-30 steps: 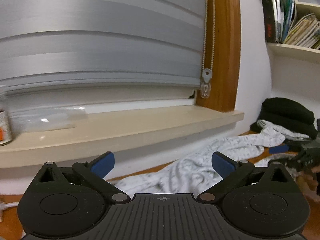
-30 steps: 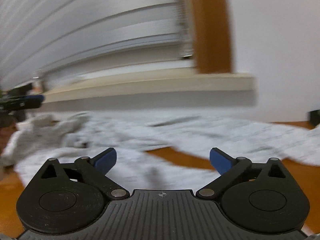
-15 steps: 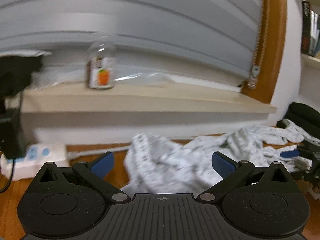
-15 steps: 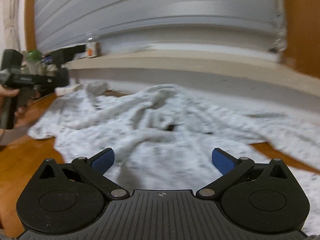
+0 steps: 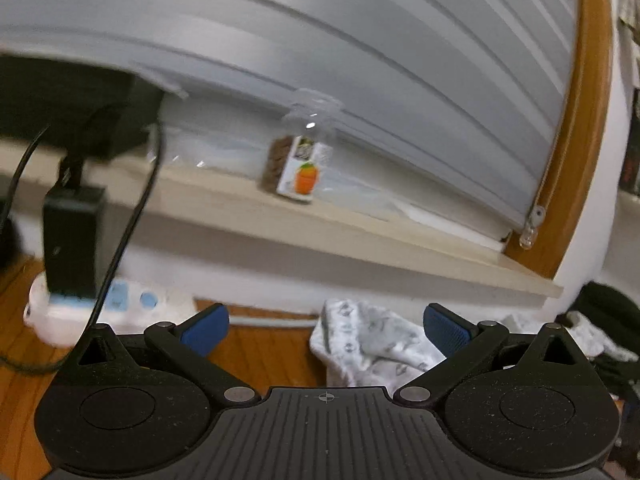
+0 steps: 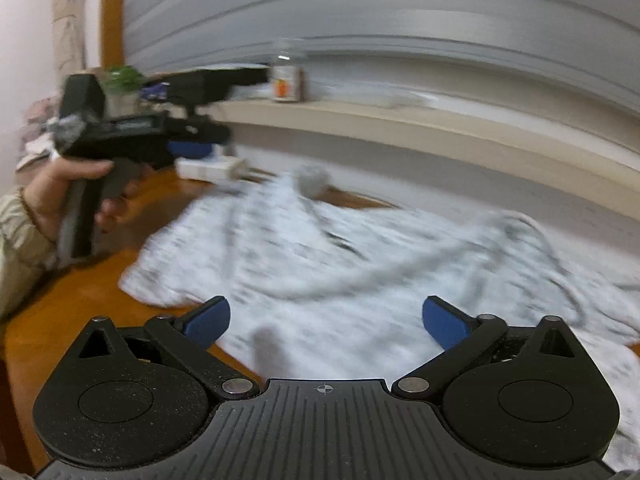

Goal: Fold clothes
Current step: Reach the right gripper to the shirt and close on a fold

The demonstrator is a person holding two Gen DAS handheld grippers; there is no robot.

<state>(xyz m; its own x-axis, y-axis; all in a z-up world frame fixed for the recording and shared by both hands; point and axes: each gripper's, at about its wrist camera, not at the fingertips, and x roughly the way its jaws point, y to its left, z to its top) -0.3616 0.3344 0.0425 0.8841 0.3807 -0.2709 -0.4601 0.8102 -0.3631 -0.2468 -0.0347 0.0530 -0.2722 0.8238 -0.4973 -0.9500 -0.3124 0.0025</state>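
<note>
Clothes [image 6: 360,264] rumpled on wooden floor, right hand-held gripper [image 6: 326,320] wide, empty, left hand-held gripper [image 5: 326,326] likewise

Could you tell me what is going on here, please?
A person holds a gripper in each hand over a garment spread rumpled on a wooden table. Both the left gripper and the right gripper are open and hold nothing. The left one is raised above the cloth's edge; the right points at its middle. No fold is made yet.
</note>
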